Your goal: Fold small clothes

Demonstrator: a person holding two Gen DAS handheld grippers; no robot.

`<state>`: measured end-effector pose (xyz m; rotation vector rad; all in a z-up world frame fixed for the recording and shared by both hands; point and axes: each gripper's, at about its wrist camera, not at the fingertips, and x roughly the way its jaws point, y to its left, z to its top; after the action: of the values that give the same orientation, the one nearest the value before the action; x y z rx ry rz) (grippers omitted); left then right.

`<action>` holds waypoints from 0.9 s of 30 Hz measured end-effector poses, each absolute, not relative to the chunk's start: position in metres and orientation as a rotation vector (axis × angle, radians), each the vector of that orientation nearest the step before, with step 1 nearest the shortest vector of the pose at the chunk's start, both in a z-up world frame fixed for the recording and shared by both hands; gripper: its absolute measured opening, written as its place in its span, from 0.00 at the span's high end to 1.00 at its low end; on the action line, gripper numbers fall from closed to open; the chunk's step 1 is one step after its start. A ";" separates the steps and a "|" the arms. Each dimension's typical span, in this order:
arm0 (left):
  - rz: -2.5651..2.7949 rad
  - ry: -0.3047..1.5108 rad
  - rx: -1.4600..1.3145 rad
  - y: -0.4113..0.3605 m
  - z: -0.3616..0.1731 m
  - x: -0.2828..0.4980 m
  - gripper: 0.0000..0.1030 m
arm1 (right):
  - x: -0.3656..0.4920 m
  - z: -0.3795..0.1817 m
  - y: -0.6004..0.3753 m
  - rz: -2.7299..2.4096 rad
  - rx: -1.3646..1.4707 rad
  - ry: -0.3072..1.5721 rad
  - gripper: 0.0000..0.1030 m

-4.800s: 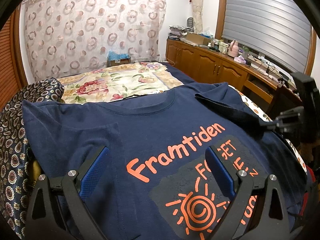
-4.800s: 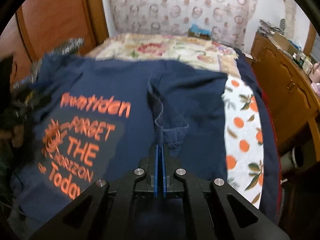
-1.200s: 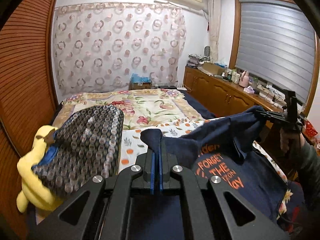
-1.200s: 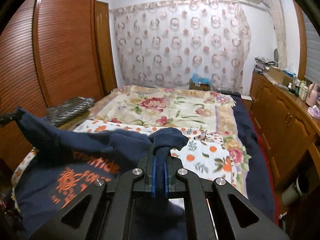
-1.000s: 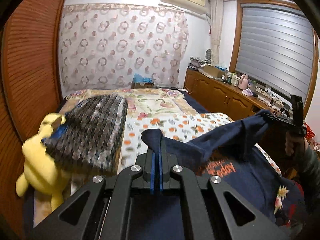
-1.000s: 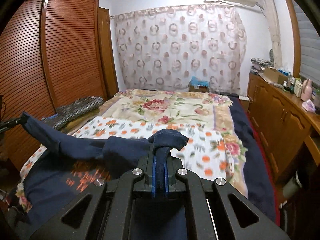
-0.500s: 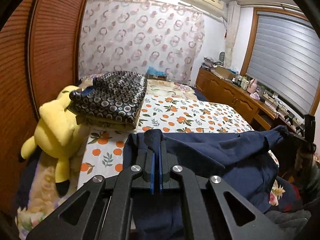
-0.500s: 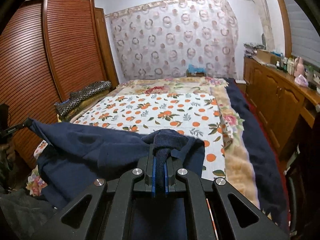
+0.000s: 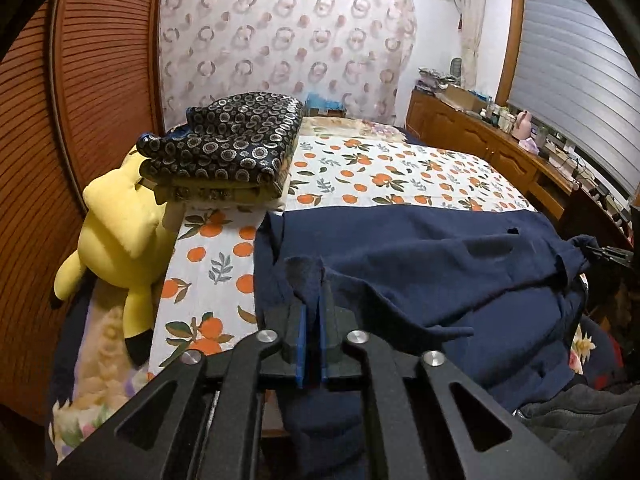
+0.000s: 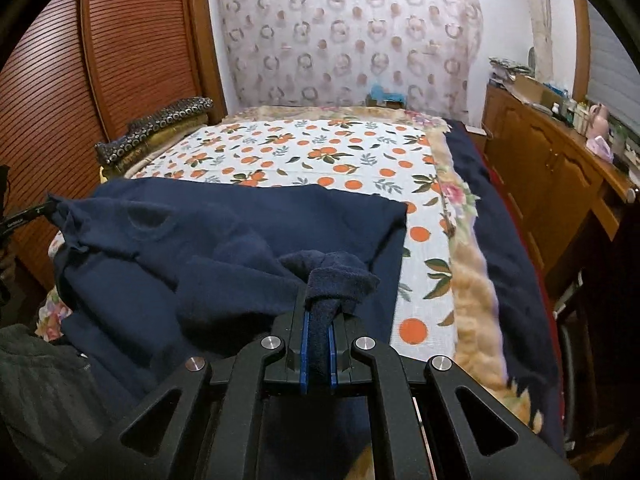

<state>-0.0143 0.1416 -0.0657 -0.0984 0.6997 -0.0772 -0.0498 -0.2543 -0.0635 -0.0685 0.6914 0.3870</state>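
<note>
We've got the navy blue cotton T-shirt (image 9: 420, 264) lying crumpled on the near end of the bed's white orange-print sheet (image 9: 384, 176). Left claw (image 9: 313, 304) jaws are opening – narrow gap, a shirt corner between the pads. Right claw (image 10: 319, 320) is clamped on a bunched fold of shirt. Yellow plush toy (image 9: 120, 232) sits beside the folded dark patterned blanket (image 9: 228, 152).

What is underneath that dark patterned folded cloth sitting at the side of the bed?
The patterned folded cloth rests on an olive-yellow folded layer, with a yellow plush toy wedged partly beneath its near corner. Whatever lies deeper under the stack is covered.
</note>
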 end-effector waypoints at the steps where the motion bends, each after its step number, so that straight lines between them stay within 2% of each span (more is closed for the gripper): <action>1: -0.078 0.699 -0.100 0.142 -0.065 -0.014 0.77 | -0.050 -0.059 -0.255 0.391 -0.070 0.690 0.94; 3: -0.077 0.697 -0.111 0.144 -0.063 -0.013 0.60 | -0.051 -0.051 -0.254 0.400 -0.077 0.677 0.94; 5: -0.080 0.697 -0.119 0.144 -0.061 -0.012 0.57 | -0.053 -0.043 -0.251 0.399 -0.089 0.661 0.94; 6: -0.079 0.703 -0.118 0.144 -0.061 -0.010 0.55 | -0.054 -0.039 -0.251 0.399 -0.091 0.654 0.91; 7: -0.079 0.708 -0.115 0.144 -0.060 -0.008 0.48 | -0.054 -0.038 -0.251 0.401 -0.093 0.648 0.85; 8: -0.082 0.711 -0.114 0.143 -0.059 -0.006 0.27 | -0.054 -0.036 -0.251 0.393 -0.098 0.641 0.82; 9: -0.089 0.709 -0.113 0.142 -0.058 -0.004 0.18 | -0.057 -0.032 -0.252 0.386 -0.103 0.630 0.75; 16: -0.113 0.698 -0.104 0.144 -0.045 0.020 0.17 | -0.051 -0.024 -0.261 0.381 -0.102 0.582 0.47; 21: -0.109 0.681 -0.094 0.153 -0.038 0.046 0.17 | -0.014 -0.033 -0.263 0.372 -0.103 0.591 0.36; 27: -0.078 0.737 -0.050 0.163 -0.049 0.080 0.17 | 0.044 -0.065 -0.257 0.352 -0.102 0.693 0.35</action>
<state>0.0804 0.1632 -0.0492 -0.0503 0.7372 -0.0775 0.0439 -0.2572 -0.0654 -0.1016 0.6925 0.3522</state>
